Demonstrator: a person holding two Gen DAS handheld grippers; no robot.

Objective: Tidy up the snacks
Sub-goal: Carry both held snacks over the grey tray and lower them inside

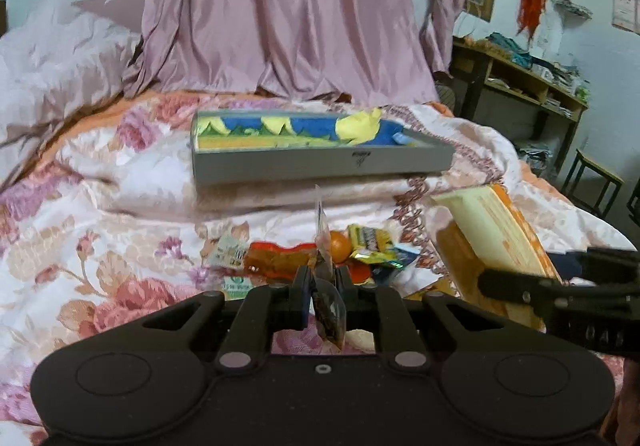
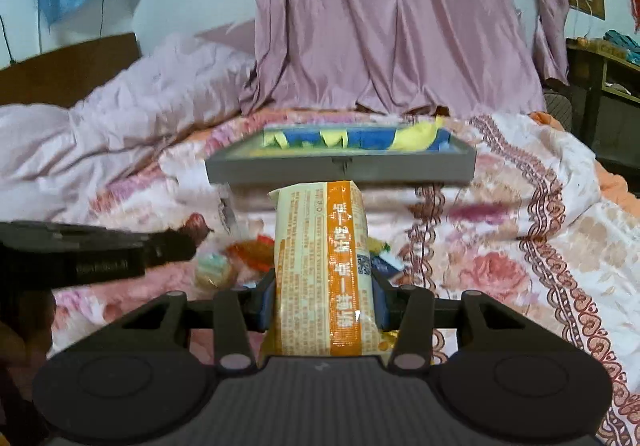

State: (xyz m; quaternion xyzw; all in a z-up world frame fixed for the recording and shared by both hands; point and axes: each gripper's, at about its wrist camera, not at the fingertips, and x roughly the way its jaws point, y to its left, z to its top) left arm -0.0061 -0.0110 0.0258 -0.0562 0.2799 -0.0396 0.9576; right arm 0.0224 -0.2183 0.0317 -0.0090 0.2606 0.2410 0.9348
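Note:
My left gripper (image 1: 323,282) is shut on a small clear snack packet (image 1: 326,278) with dark contents, held edge-on above the bed. Just past it lies a pile of loose snacks (image 1: 352,250): an orange ball, yellow wrappers, a red-orange packet. My right gripper (image 2: 323,300) is shut on a long cream and orange bread packet (image 2: 326,266), also seen at the right of the left wrist view as the same bread packet (image 1: 496,230). A grey tray (image 1: 320,162) with blue and yellow contents sits further back on the bed; the same grey tray (image 2: 340,168) shows beyond the bread.
A floral bedspread (image 1: 120,206) covers the bed, with a rumpled pink quilt (image 2: 100,126) at the left and pink curtains (image 1: 288,14) behind. A wooden shelf unit (image 1: 520,86) and a stool (image 1: 596,174) stand at the right. The left gripper's body (image 2: 92,254) crosses the right wrist view.

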